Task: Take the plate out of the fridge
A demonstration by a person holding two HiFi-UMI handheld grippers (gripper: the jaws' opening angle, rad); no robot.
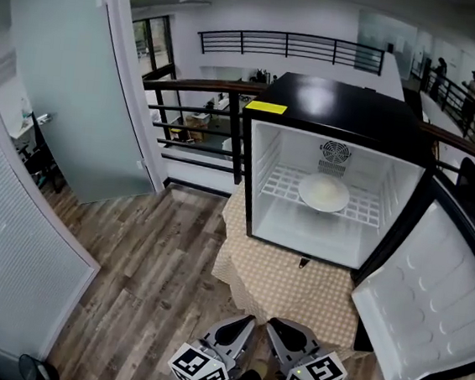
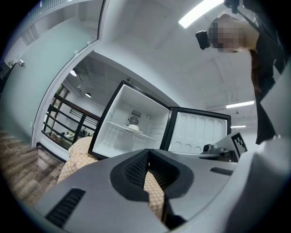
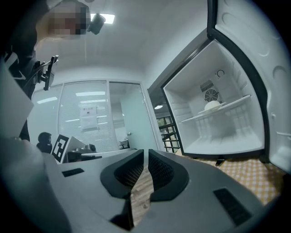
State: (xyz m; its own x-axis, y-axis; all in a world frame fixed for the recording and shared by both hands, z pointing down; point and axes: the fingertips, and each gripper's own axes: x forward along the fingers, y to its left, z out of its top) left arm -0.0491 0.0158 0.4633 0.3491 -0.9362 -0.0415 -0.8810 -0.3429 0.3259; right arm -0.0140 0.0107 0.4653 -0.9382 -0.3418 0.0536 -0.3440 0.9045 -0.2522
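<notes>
A white plate (image 1: 323,192) lies on the wire shelf inside a small black fridge (image 1: 331,102) whose door (image 1: 428,302) hangs open to the right. Both grippers are low in the head view, well short of the fridge and pointing toward it. My left gripper (image 1: 243,322) and my right gripper (image 1: 279,326) sit side by side, each shut with nothing between the jaws. The left gripper view shows its jaws (image 2: 148,175) together and the plate (image 2: 132,128) far ahead. In the right gripper view the gripper (image 3: 145,173) is likewise shut, with the plate (image 3: 212,105) up on the shelf.
The fridge stands on a low table under a checked cloth (image 1: 295,288). A small dark piece (image 1: 301,262) lies at the fridge's front edge. A black railing (image 1: 195,113) runs behind, and a glass partition (image 1: 71,83) stands left over a wood floor (image 1: 153,269).
</notes>
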